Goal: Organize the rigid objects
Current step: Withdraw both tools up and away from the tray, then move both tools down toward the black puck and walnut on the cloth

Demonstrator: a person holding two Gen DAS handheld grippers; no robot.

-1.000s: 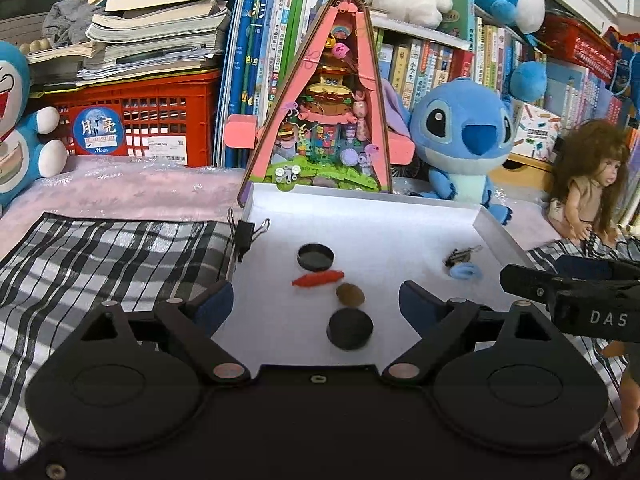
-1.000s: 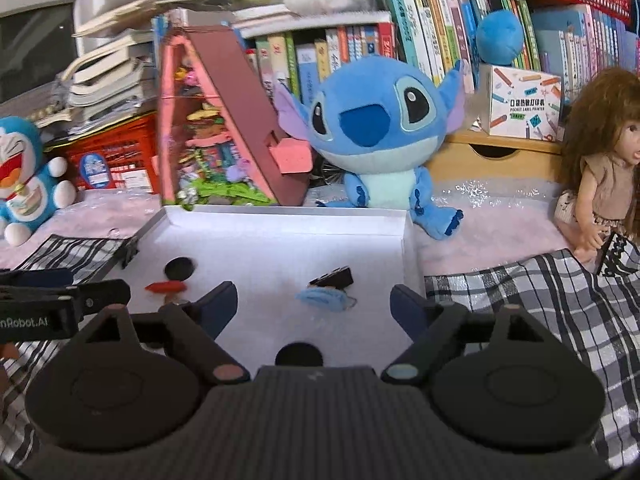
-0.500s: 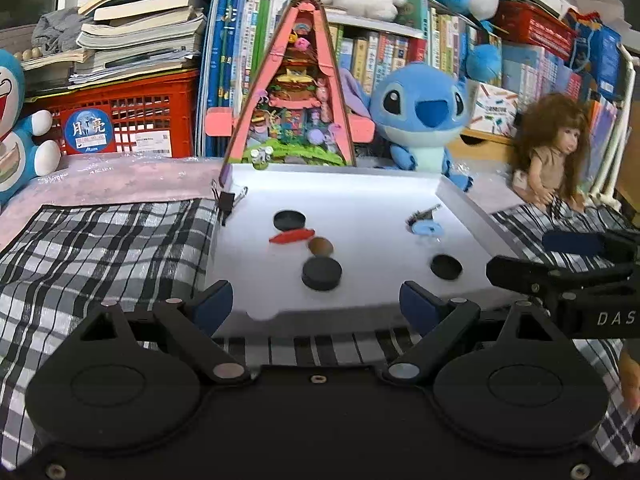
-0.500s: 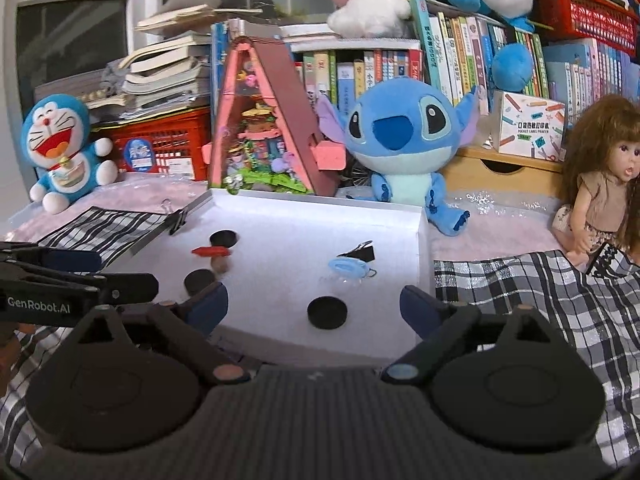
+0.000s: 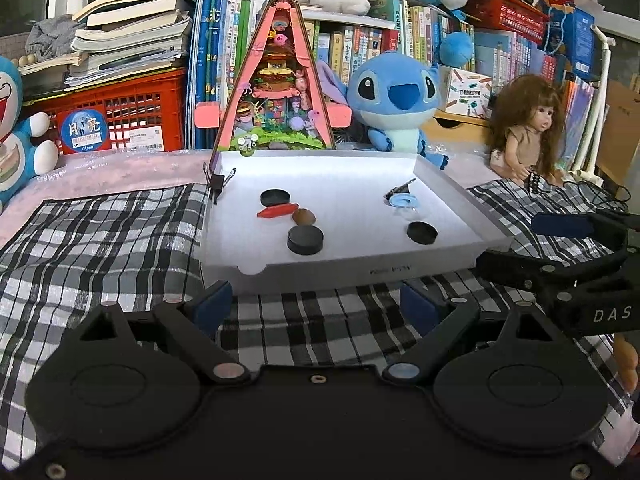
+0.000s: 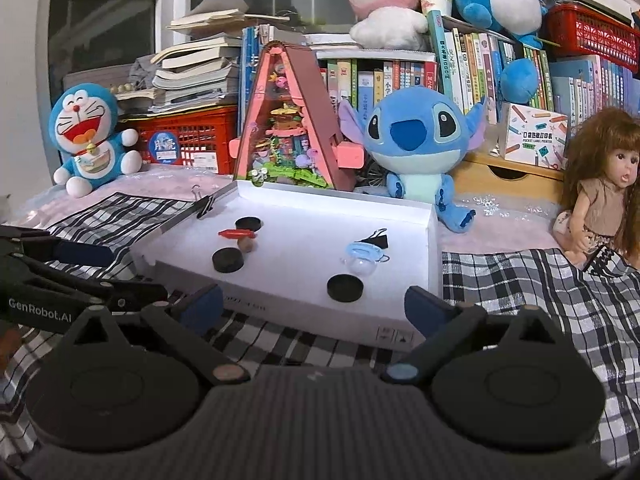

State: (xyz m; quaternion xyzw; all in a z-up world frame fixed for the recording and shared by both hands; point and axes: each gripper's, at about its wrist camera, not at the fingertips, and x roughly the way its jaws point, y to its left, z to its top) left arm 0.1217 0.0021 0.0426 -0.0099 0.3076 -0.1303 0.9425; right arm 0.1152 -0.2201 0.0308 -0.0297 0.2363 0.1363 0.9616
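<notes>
So, both claws are parked on the near side of the white tray (image 5: 360, 268), over the checked cloth (image 5: 100, 232), and nothing is held by either. The left claw (image 5: 316, 306) is spread wide with only cloth between its blue pads; the right claw (image 6: 312, 306) is seen with its jaws opening, and nothing is between them either. The bits to be sorted are all lying loose on the tray floor: a black disc (image 5: 305, 239) near the front, a brown pebble-like piece (image 5: 304, 216) just behind it, a red stick (image 5: 277, 211) touching or nearly touching a second black disc (image 5: 275, 197) further back, and over on the right a third black disc (image 5: 422, 233), a pale blue ring thing (image 5: 404, 201) and a black binder clip (image 5: 400, 190). The discs are judged to be stiff, light and flat, so they would probably be best taken across the rim edges, pads low to the tray, since a smooth puck can skate away if nudged from one side. The red stick should be pinched across its short width at the middle. The blue ring looks to be joined to a clear plastic piece, probably slippery, so a gentle grip is suggested. The tray itself is likely light card and could be shoved easily.
</notes>
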